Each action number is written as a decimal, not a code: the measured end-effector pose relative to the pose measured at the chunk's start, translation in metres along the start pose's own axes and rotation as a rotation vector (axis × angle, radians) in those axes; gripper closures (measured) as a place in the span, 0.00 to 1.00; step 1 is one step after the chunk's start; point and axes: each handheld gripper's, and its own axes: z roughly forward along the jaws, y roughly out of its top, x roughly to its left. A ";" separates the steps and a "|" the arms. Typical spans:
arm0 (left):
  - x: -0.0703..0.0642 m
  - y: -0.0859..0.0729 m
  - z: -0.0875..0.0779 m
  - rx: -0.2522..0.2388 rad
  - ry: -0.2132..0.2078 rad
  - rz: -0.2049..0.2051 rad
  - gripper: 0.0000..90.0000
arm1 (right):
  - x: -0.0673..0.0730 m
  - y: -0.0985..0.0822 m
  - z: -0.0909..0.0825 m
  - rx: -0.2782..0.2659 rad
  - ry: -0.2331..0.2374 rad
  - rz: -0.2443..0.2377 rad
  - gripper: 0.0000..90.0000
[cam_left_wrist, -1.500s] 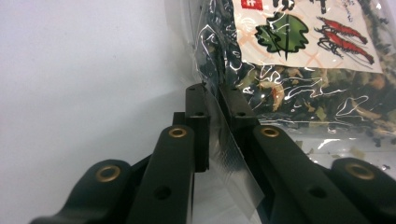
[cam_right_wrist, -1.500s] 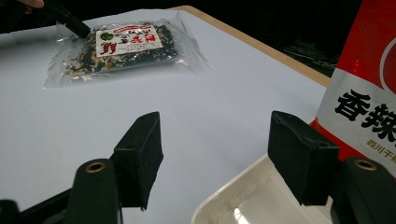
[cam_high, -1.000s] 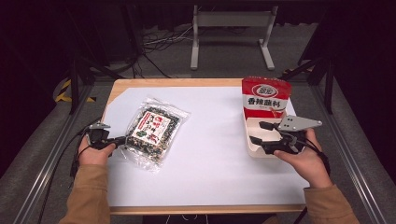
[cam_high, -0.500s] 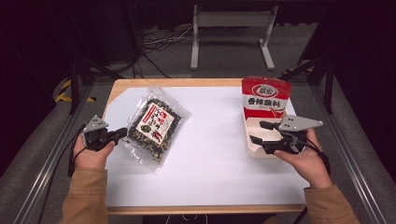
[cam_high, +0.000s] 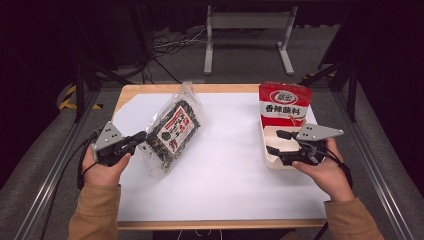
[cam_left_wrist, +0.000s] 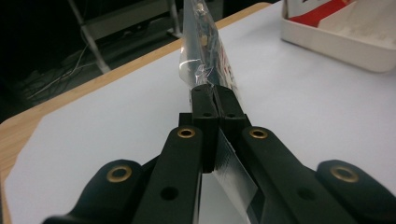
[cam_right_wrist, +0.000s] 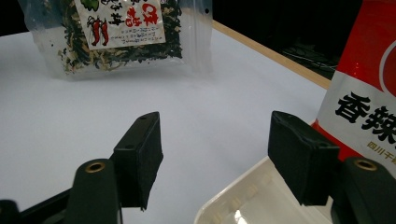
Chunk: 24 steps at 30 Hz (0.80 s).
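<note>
Left gripper (cam_high: 134, 142), high view: fingers pressed together on the clear plastic edge of a transparent flat packet of dark dried greens w/ red-and-white printed label (cam_high: 172, 131). Packet tilted up, its gripped edge at the fingers, far end raised toward the back of the white-covered wooden surface (cam_high: 225, 170); lower corner appears near or on the surface, contact cannot be told. Left gripper view confirms: both black fingers (cam_left_wrist: 203, 105) closed tight, clear film of the packet (cam_left_wrist: 205, 51) pinched between them and running edge-on away from the camera.

Right gripper (cam_high: 276, 141), high view: held in the person's right hand (cam_high: 327, 170) at the near end of a shallow white plastic tray (cam_high: 270, 159). Fingers spread wide, nothing between pads. Right gripper view: the two fingers (cam_right_wrist: 142, 154) stand well apart above the tray's near corner (cam_right_wrist: 224, 205); no contact w/ tray seen.

Red-and-white printed pouch (cam_high: 286, 106) stands upright at the tray's far end. Packet and tray well apart, left vs. right half of surface.
</note>
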 end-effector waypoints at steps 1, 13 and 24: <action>-0.001 0.001 -0.001 -0.007 -0.001 0.011 0.99 | 0.000 0.000 0.000 0.000 0.000 0.000 0.39; -0.018 0.018 -0.015 -0.101 -0.068 0.036 0.99 | 0.009 0.000 0.011 0.016 0.032 -0.006 0.39; -0.031 0.030 -0.027 -0.189 -0.155 0.055 0.99 | 0.020 -0.001 0.027 0.012 0.051 0.055 0.39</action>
